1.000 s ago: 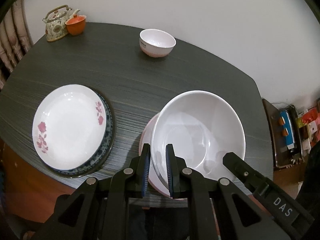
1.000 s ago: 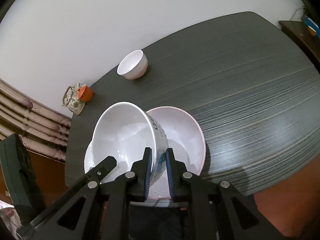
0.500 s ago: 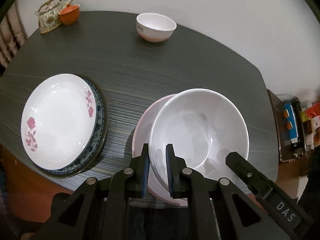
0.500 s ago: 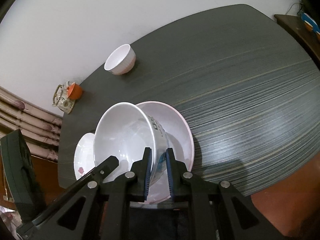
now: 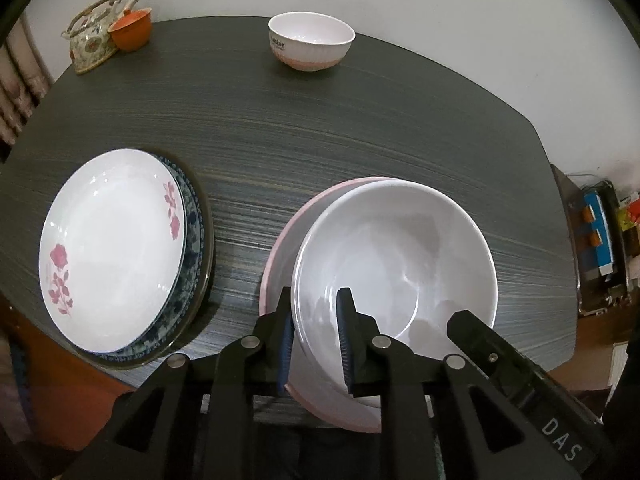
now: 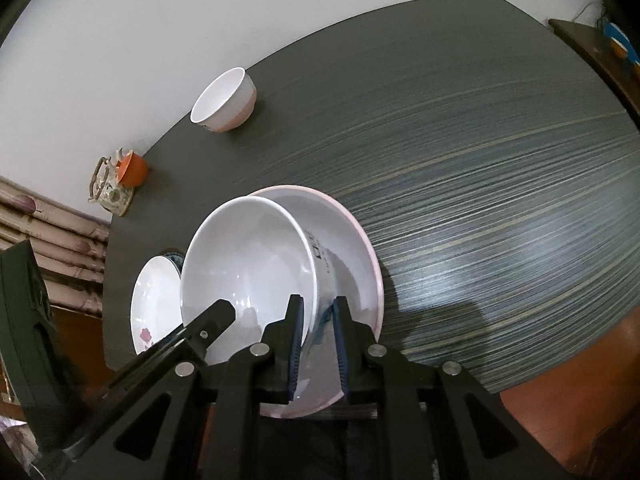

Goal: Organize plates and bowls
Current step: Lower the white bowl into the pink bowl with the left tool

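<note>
Two claws, left claw (image 5: 316,334) and right claw (image 6: 317,334), each pinch the one white bowl (image 5: 394,264) nested in one pink-rimmed bowl (image 5: 280,256).

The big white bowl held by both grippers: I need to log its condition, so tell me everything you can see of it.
The big white bowl looks like glossy glazed ceramic, deep and round, empty, with dark print on its outer wall. It sits slightly tilted inside the wider pink-rimmed bowl near the table's front edge. The left gripper and right gripper each have their jaws shut across its rim, one jaw inside, one outside.
</note>
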### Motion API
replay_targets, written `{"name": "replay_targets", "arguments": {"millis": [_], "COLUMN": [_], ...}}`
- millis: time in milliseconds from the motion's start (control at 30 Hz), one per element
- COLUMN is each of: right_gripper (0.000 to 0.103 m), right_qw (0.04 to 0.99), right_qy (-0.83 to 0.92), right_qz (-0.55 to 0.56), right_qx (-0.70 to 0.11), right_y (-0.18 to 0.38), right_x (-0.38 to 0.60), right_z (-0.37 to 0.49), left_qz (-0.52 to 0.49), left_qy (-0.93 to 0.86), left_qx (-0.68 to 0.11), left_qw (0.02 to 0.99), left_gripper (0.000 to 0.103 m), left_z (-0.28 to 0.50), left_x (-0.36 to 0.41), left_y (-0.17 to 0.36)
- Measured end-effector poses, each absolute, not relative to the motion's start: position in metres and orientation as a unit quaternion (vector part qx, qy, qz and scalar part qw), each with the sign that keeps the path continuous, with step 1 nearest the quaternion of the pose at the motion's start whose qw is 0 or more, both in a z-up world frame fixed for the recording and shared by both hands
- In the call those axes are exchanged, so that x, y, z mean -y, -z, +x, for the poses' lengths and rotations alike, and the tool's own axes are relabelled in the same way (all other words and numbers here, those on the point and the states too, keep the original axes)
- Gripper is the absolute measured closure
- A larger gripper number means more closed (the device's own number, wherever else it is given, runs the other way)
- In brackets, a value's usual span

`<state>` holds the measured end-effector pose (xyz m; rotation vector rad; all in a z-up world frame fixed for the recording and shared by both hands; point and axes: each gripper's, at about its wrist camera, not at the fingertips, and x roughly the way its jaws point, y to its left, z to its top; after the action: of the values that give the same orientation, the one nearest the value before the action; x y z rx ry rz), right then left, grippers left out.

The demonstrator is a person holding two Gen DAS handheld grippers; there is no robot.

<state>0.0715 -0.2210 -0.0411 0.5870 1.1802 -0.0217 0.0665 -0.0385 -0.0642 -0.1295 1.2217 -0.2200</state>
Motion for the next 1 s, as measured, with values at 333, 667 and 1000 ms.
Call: {"name": "replay_targets", "arguments": {"millis": [333,667,1000], "right_gripper": [0.085,0.084,0.081], "right_qw": [0.782,0.781,0.784], "right_qy": [0.014,0.016,0.017], "right_qz": [0.276,0.278,0.276], "right_qx": [-0.558,-0.559,-0.556], "right_y": [0.047,0.047,0.046], "right_x": [0.226,0.231,0.232], "right_z": [0.074,0.079,0.078], "left_qz": [-0.049,-0.048,-0.048], "left_qy": [0.102,0.104,0.105], "left_qx": [-0.575,-0.585,-0.587], "left_qw": [0.811,0.803,0.801], "left_gripper": [0.084,0.078,0.076], "left_z": [0.071,0.074,0.073], "left_x": [0.044,0.048,0.049], "left_y": [0.066,0.071,0.073]}}
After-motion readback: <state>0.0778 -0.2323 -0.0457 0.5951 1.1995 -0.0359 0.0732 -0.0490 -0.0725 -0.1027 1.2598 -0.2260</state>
